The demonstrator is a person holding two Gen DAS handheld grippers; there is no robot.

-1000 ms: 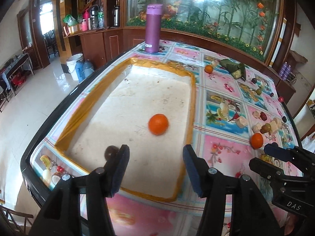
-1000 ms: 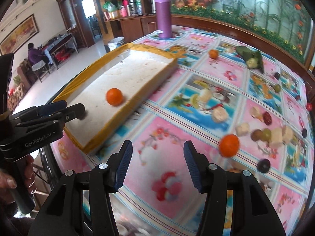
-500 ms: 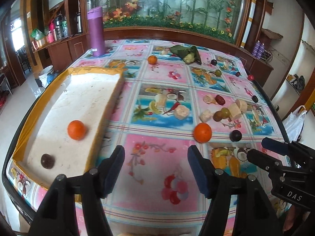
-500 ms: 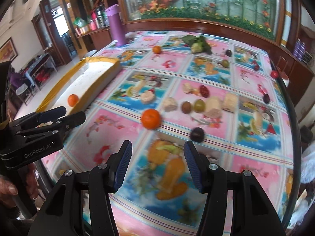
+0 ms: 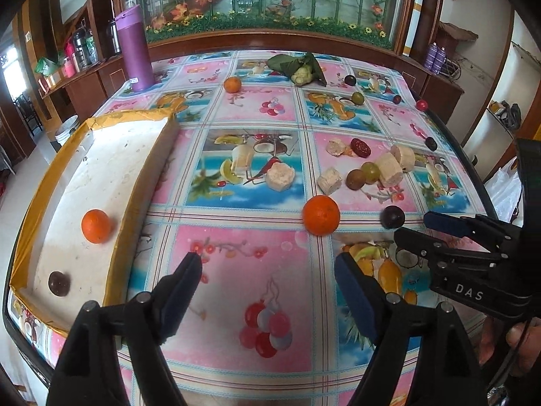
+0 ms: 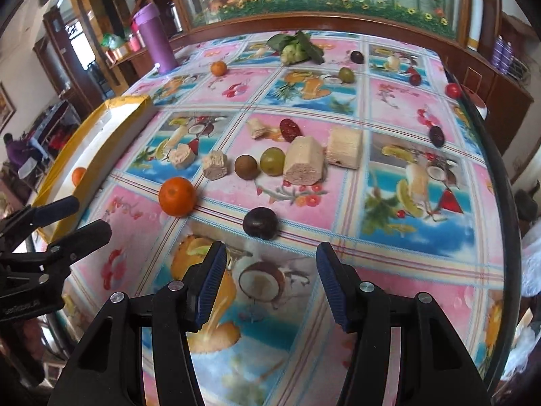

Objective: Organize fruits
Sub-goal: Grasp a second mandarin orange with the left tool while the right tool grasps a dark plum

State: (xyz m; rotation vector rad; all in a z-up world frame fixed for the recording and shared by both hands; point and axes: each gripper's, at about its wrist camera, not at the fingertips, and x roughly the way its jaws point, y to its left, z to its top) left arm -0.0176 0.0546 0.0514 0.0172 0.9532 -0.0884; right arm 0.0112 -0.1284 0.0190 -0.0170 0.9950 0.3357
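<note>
Both grippers hang empty over the table, left gripper point(image 5: 267, 280) jaws just spreading toward the orange point(image 5: 321, 215) at one o'clock, right gripper point(image 6: 268, 270) jaws apart, plum point(image 6: 260, 223) at twelve, tray point(image 5: 30, 203) waiting at nine.

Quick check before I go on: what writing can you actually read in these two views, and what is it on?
"DAS": white letters on the body of the right gripper, seen from the left wrist camera.
Faint print on the body of the left gripper, seen from the right wrist camera: too blurred to read.
Small white label on the purple bottle: too small to read.
</note>
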